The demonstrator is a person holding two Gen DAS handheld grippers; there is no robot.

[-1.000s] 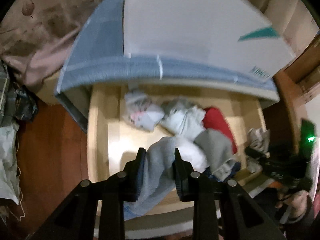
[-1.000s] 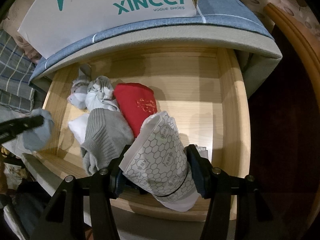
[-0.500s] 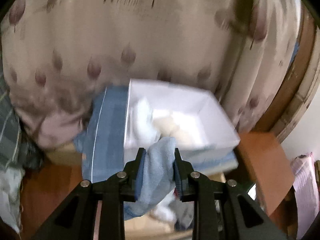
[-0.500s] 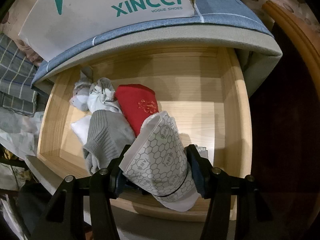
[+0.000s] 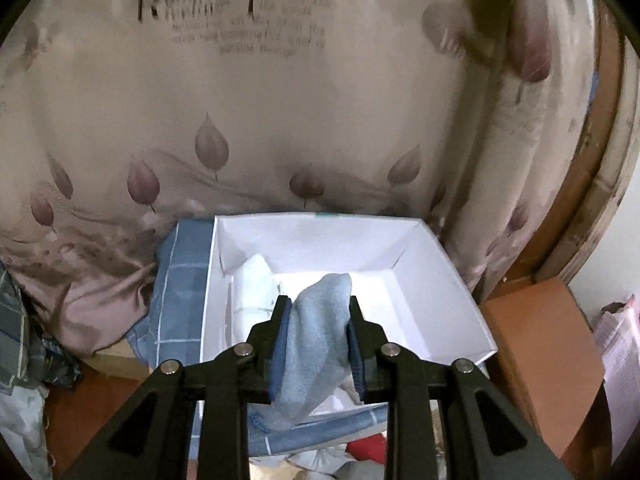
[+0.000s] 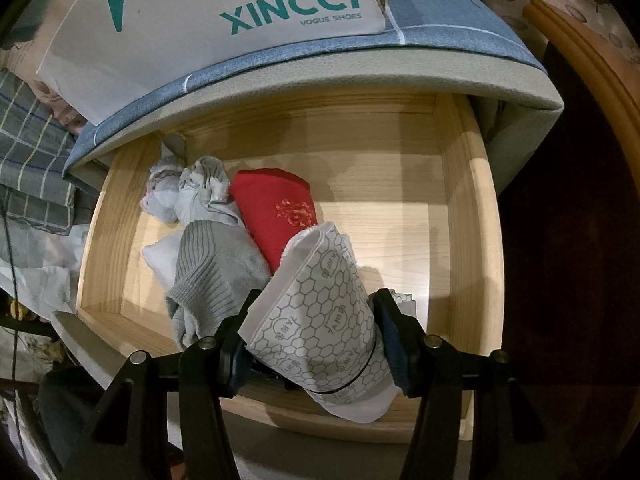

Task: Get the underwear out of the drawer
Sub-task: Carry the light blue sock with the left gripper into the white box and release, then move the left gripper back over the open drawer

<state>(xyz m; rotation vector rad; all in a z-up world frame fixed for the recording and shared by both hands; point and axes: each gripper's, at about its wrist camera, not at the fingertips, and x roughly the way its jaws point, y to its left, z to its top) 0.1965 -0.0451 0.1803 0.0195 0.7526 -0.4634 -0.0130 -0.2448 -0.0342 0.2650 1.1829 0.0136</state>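
My left gripper (image 5: 318, 312) is shut on a light blue piece of underwear (image 5: 316, 344), held just above the near edge of an open white shoe box (image 5: 436, 280). A folded white garment (image 5: 254, 284) lies inside the box at its left. My right gripper (image 6: 312, 316) is shut on a white hexagon-patterned piece of underwear (image 6: 320, 308) above the front of the wooden drawer (image 6: 468, 216). In the drawer lie a red piece (image 6: 276, 212), a grey ribbed piece (image 6: 216, 264) and pale grey bundles (image 6: 200, 188).
The shoe box (image 6: 208, 20) rests on a blue checked mattress (image 6: 440, 24) that overhangs the drawer's back. A leaf-patterned curtain (image 5: 280, 120) hangs behind the box. An orange-brown cabinet (image 5: 544, 344) stands to the right, checked cloth (image 6: 28, 168) piles at the left.
My left gripper rose out of the drawer with the blue underwear and swung up over the white box. The right gripper and its patterned piece stayed still.
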